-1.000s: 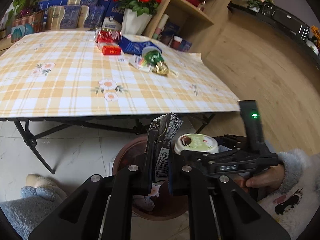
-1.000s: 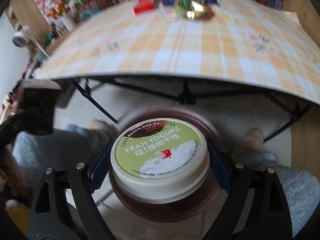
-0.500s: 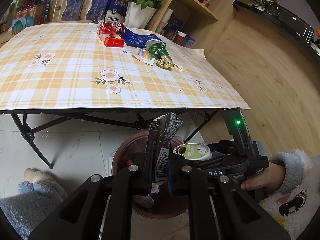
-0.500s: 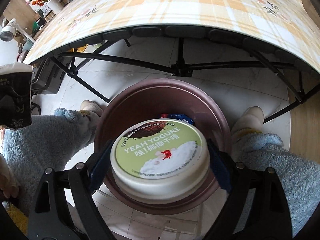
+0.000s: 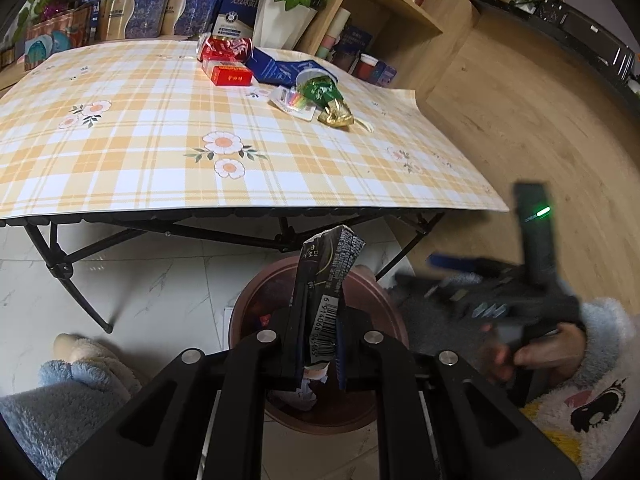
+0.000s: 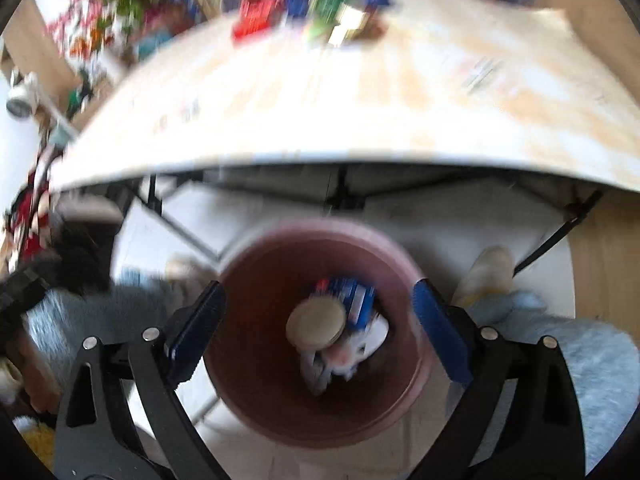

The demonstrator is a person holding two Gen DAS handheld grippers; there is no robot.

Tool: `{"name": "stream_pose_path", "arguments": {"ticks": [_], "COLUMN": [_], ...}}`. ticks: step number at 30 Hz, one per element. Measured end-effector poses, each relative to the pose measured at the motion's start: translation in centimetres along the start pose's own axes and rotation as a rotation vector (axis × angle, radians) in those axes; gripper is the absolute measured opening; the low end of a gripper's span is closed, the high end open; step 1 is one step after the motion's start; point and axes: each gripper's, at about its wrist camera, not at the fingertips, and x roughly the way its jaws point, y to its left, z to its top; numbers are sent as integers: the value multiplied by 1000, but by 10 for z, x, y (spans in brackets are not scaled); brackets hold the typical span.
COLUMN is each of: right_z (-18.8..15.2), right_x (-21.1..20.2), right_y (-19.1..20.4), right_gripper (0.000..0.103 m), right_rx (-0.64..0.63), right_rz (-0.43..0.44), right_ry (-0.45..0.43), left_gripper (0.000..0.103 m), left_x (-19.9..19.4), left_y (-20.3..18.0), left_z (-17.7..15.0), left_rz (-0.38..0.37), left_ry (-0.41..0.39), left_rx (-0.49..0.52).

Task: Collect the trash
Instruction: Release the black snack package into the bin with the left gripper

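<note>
The left gripper is pinching a flattened dark carton, its 2 fingers pressed tight on the lower part while the torn top is sticking up above them. Directly below and beyond this gripper, the brown trash bin is standing on the tiled floor, in front of the counter with its yellow checked cloth. Farther ahead on that counter, more trash is lying: a red box, a crushed red can, a blue packet and a green and gold wrapper.

The right gripper is hovering straight over the bin with its jaws spread wide; they have just been opening, and nothing is sitting between the blue pads. The yogurt cup is lying below them inside the bin, on top of a blue packet and white scraps. This view is blurred, so the things on the counter ahead of it are only smears of colour.

To the right of the left gripper, a hand in a fluffy sleeve is holding the right gripper's handle. Fluffy blue slippers are showing on both sides of the bin.
</note>
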Motion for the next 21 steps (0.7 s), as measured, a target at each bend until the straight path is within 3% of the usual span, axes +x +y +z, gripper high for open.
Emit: {"name": "stream_pose_path", "arguments": {"ticks": [4, 7, 14, 21], "right_z": [5, 6, 7, 2], "right_x": [-20, -25, -18, -15], "right_y": [-17, -29, -43, -41], "right_gripper": [96, 97, 97, 97], "right_rx": [78, 135, 186, 190], "right_rz": [-61, -95, -91, -80], "right_ry": [-111, -147, -124, -111], "left_gripper": [12, 12, 12, 12], "left_x": [13, 29, 61, 57], "left_y": [-7, -15, -14, -9], "left_z": [1, 5, -6, -9], "left_rz": [16, 13, 10, 14], "left_ry": [32, 50, 155, 155], "left_rx": [30, 56, 67, 55]}}
